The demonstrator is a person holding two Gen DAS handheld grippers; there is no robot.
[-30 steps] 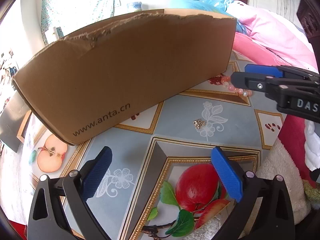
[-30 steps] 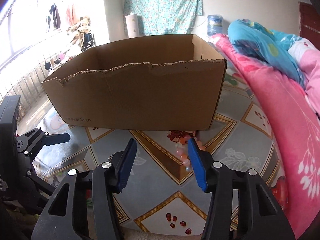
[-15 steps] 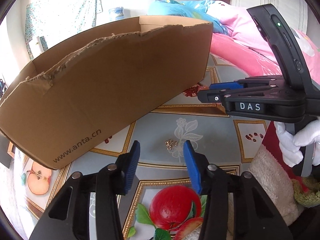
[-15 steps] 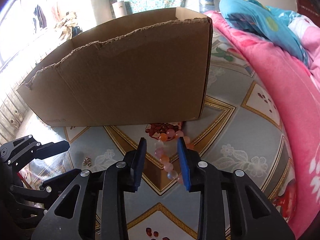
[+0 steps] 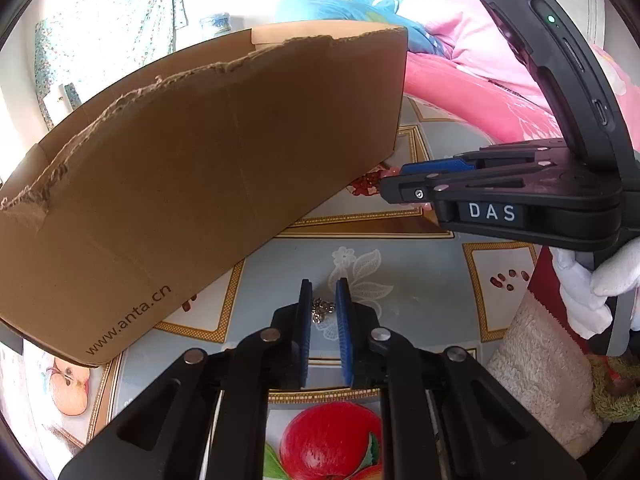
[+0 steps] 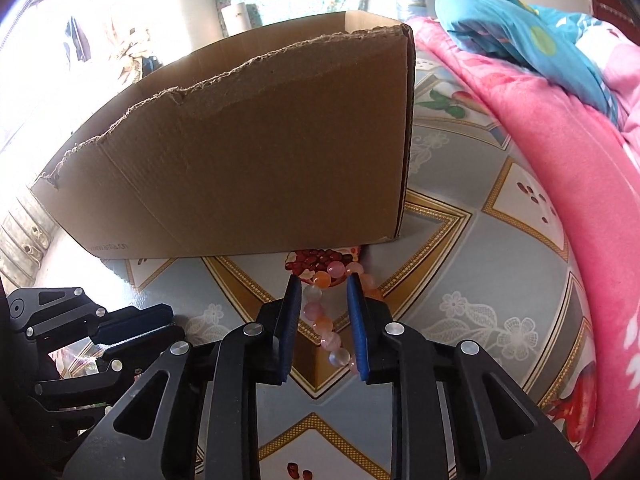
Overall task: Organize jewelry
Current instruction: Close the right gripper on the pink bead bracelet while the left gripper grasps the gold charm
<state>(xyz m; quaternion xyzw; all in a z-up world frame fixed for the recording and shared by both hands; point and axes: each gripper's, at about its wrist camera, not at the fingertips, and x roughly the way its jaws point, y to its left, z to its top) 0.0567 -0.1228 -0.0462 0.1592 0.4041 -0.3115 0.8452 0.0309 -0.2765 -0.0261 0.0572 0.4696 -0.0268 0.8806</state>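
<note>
1. Left gripper (image 5: 324, 284) having just been closing, its blue pads nearly together around a small metallic trinket (image 5: 322, 312) lying on the tablecloth (image 5: 400, 256); seemingly pinching it, though actual pad contact is hard to judge here.
2. Right gripper (image 6: 323, 280) also having just been closing, jaws standing a little apart with the bead bracelet (image 6: 326, 330) running between them; beads touching the right pad near its base, left pad showing a slight gap.
3. Bracelet of pink, orange and white beads lying on the patterned tablecloth, its far end just beside the near right corner of the cardboard box (image 6: 256, 152).
4. Box standing open-topped with a torn front edge, just behind both grippers.
5. White-gloved hand (image 5: 588, 280) gripping the right gripper's handle, at the right of the left wrist view.
6. Pink blanket (image 6: 560, 128) lying along the right side, well apart from the jewelry.
</note>
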